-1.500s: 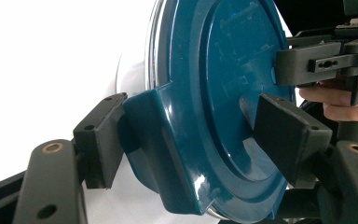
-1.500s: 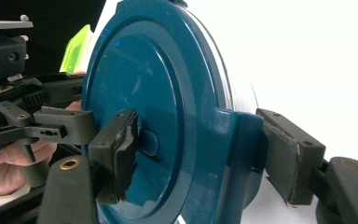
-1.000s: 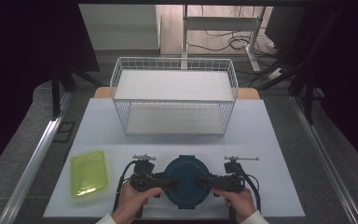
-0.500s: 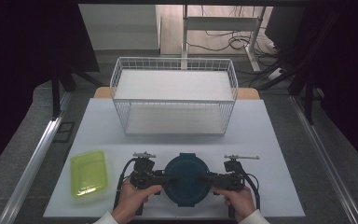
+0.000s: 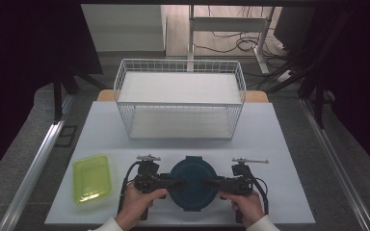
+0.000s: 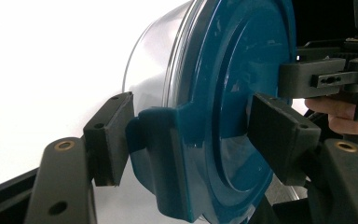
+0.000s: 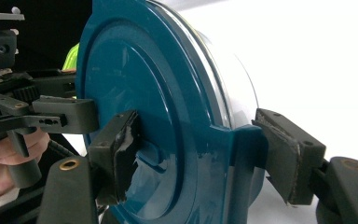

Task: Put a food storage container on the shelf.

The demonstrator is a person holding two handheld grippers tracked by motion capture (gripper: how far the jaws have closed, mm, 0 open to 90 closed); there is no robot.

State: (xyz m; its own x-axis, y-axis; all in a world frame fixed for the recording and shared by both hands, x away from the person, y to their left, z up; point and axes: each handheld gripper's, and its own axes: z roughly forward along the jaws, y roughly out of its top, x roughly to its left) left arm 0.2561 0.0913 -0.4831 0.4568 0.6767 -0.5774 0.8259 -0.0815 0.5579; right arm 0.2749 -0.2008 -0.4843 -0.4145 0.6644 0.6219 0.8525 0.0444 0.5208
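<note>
A round clear container with a dark blue lid (image 5: pixel 193 183) is seen at the near edge of the white surface (image 5: pixel 289 144), between a person's two hands. The left gripper (image 5: pixel 176 182) is set over the lid's left latch tab (image 6: pixel 161 158), one jaw under the tab and one on the lid's top, a little slack showing at each pad. The right gripper (image 5: pixel 211 182) is set likewise over the right latch tab (image 7: pixel 240 154), with a gap visible at its outer pad. Neither is seen clamped tight.

A slip is judged the main risk: if one side is pulled harder, the smooth lid could be tilted or the container dragged off the near edge.

A yellow-green tray (image 5: pixel 92 177) lies to the left, and a white wire basket (image 5: pixel 180 98) stands farther back.

Compared with the earlier frames, nothing is seen to have shifted noticeably; the same hold on the lid is kept.
</note>
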